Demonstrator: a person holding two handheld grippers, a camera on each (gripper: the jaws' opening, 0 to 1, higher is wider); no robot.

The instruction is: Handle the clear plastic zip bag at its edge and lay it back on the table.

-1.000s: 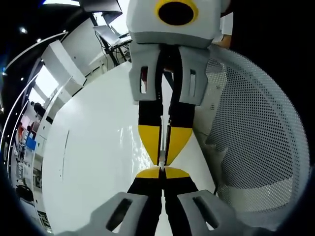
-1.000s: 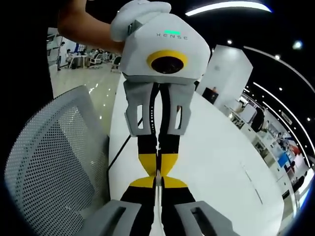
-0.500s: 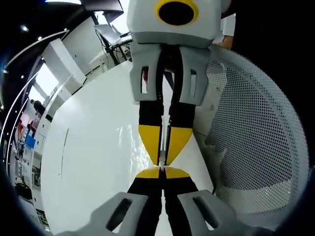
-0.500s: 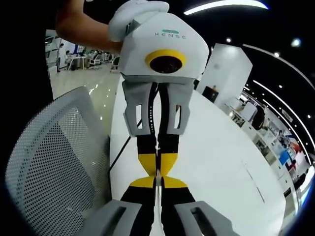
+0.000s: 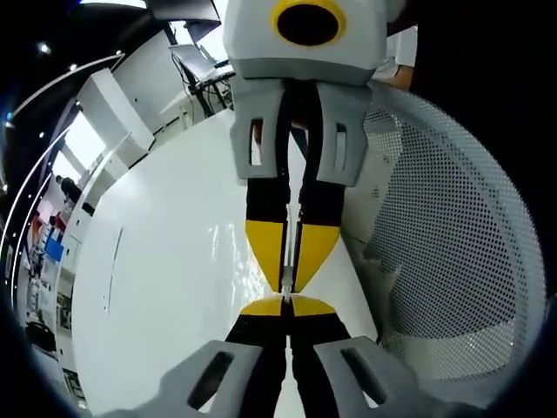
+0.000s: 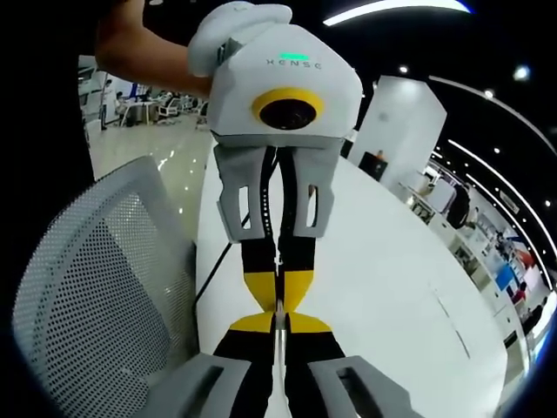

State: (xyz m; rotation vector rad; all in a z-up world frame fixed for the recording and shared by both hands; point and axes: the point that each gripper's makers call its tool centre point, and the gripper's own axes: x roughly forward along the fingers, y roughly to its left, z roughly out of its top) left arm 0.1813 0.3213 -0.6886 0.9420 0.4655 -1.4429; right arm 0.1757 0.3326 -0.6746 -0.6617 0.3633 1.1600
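The clear zip bag [image 5: 292, 248] shows edge-on as a thin pale strip, held above the white table [image 5: 165, 270]. My two grippers face each other tip to tip. In the left gripper view my left gripper [image 5: 285, 305] rises from below, jaws together. My right gripper [image 5: 286, 286] comes down from above, its yellow fingers [image 5: 265, 248] closed on the strip. In the right gripper view the bag [image 6: 278, 361] runs between the jaws of my right gripper [image 6: 278, 324]. The left gripper [image 6: 278, 303] meets it from above, held by a gloved hand [image 6: 237, 22].
A white mesh chair back [image 5: 444, 226] stands close beside the table's edge, and it also appears as the mesh chair [image 6: 87, 305] in the right gripper view. A black cable [image 6: 213, 261] hangs off the table [image 6: 383, 279]. An open office with desks lies beyond.
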